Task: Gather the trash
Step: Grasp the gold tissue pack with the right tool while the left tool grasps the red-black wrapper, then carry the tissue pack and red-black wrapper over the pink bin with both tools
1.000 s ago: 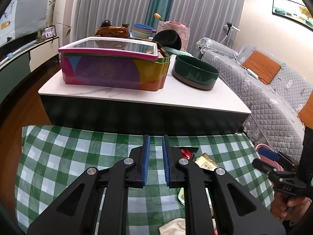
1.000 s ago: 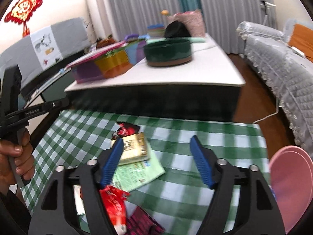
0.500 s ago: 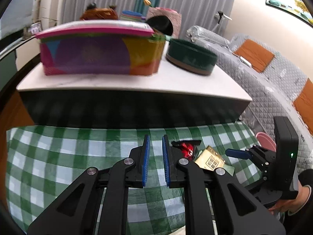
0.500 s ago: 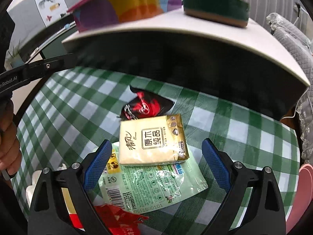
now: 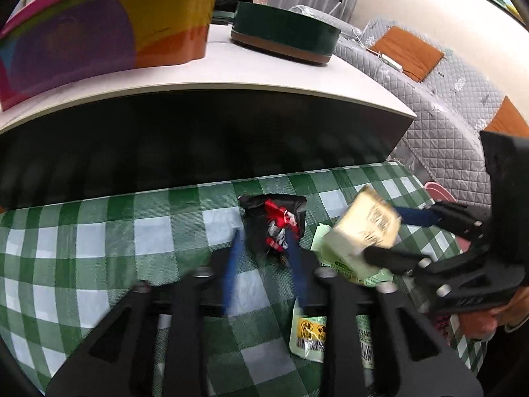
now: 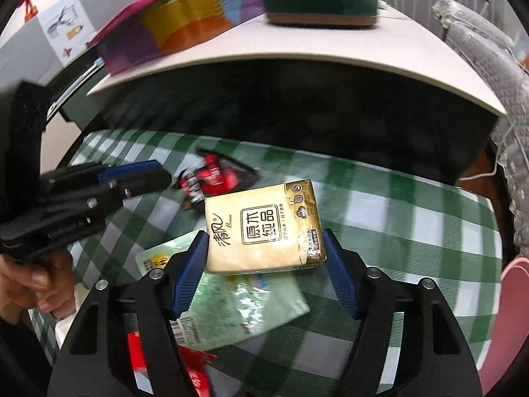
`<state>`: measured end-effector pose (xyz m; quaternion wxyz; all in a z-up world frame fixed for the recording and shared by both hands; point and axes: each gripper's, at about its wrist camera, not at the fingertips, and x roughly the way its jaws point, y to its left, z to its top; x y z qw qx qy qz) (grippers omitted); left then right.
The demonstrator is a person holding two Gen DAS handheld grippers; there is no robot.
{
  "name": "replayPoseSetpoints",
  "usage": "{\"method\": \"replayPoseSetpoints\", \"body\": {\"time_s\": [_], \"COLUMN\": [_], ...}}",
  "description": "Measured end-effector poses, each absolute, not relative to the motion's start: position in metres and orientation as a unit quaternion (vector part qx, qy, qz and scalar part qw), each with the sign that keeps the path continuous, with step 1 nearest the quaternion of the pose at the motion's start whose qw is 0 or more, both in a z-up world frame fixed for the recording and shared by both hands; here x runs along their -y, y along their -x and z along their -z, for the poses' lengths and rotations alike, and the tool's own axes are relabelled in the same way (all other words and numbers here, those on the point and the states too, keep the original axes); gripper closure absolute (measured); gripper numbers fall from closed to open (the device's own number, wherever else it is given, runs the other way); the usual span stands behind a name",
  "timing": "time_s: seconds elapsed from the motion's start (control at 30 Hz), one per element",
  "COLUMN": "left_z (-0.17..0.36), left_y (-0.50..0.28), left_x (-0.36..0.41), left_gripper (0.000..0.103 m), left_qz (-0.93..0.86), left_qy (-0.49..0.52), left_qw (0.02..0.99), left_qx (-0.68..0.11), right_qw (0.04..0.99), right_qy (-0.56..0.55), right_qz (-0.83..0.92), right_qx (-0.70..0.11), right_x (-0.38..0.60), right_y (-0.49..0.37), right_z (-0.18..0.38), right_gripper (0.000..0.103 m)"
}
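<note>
A beige tissue pack (image 6: 261, 225) sits between the blue pads of my right gripper (image 6: 264, 241), whose jaws are closing and touch both its sides. The left wrist view shows this pack (image 5: 363, 228) tilted up off the cloth in the right gripper (image 5: 383, 231). A crumpled black-and-red wrapper (image 5: 277, 211) lies on the green checked cloth (image 5: 99, 248). My left gripper (image 5: 263, 241) is blurred, its jaws opening, with the wrapper's near end between the fingertips and untouched. Under the pack lies a pale green pouch (image 6: 244, 301).
A low white table (image 5: 264, 69) stands right behind the cloth, bearing a colourful tin (image 5: 99, 33) and a round green box (image 5: 284, 33). A grey quilted sofa (image 5: 446, 99) is on the right. A red wrapper (image 6: 195, 370) lies near me, and a pink round object (image 6: 509, 297) at the right edge.
Both grippers dropped toward the cloth. The left jaws went from nearly shut to apart around the black-and-red wrapper. The right jaws narrowed onto the tissue pack, which now tilts up.
</note>
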<state>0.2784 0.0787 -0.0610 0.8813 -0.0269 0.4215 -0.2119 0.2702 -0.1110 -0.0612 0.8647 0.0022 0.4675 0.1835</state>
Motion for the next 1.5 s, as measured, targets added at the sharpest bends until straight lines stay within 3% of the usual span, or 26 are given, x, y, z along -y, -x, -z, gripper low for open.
{"method": "replayPoseSetpoints", "body": {"time_s": [0.07,0.37,0.47,0.53,0.97,1.5], "left_z": [0.06,0.077,0.081,0.078,0.037,-0.024], "left_y": [-0.28,-0.298,-0.3,-0.299,-0.275,-0.189], "left_x": [-0.075,-0.065,-0.063,-0.064,-0.066,-0.025], "left_gripper": [0.057,0.056,0.068,0.07,0.07,0.07], "left_qz": [0.215,0.202,0.2,0.195,0.171,0.166], "left_qy": [0.028,0.022,0.019,0.016,0.019,0.023], "left_qw": [0.881,0.868,0.866,0.87,0.898,0.923], "left_qx": [-0.421,-0.453,-0.458,-0.452,-0.405,-0.347], "right_qw": [0.867,0.869,0.871,0.872,0.9,0.939], "right_qy": [-0.003,-0.015,-0.013,-0.013,-0.006,-0.021], "right_qz": [-0.177,-0.147,-0.142,-0.139,-0.107,-0.034], "right_qx": [-0.466,-0.471,-0.47,-0.469,-0.422,-0.342], "right_x": [0.123,0.164,0.169,0.173,0.217,0.292], "right_y": [-0.271,-0.267,-0.263,-0.26,-0.218,-0.144], "right_z": [0.059,0.064,0.064,0.063,0.016,-0.058], "right_gripper": [0.035,0.035,0.035,0.035,0.035,0.035]}}
